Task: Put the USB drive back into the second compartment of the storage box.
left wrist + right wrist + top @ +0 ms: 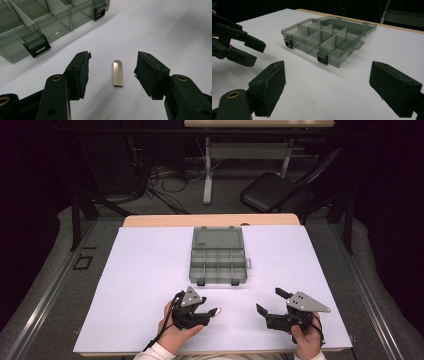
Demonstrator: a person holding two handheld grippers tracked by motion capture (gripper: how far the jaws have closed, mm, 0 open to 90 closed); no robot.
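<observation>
— White sheet covers one wooden table (150,270); dark floor beyond it, with one folding chair (272,190) and a tangle of cables (165,180). What's on the sheet?

— One clear grey organizer box (218,255), lid thrown open toward the far edge. And one small silver USB stick (118,73), lying flat on the sheet, near side of the box and well apart from it.

— How many compartments in that box?

— From the right gripper view I count eight, two rows of four (324,41), though the far row is partly hidden by the dividers. All the ones I can see into look bare. Two black latches on the front wall (322,58), one small tab on the side.

— And the grippers?

— Two, one in each hand. The left gripper (112,67) hangs over the stick, jaws about half open, one on either side of it. Neither pad touches it; bare sheet shows on both sides. The stick's pointed end faces away from the gripper.

— Does it hold anything?

— No, nothing gripped.

— The right one?

— The right gripper (327,85) sits at the near right of the sheet, jaws wide apart, nothing between them, pointing toward the box. It's well apart from the left gripper.

— Grey plates?

— Two, one on top of each gripper.
</observation>
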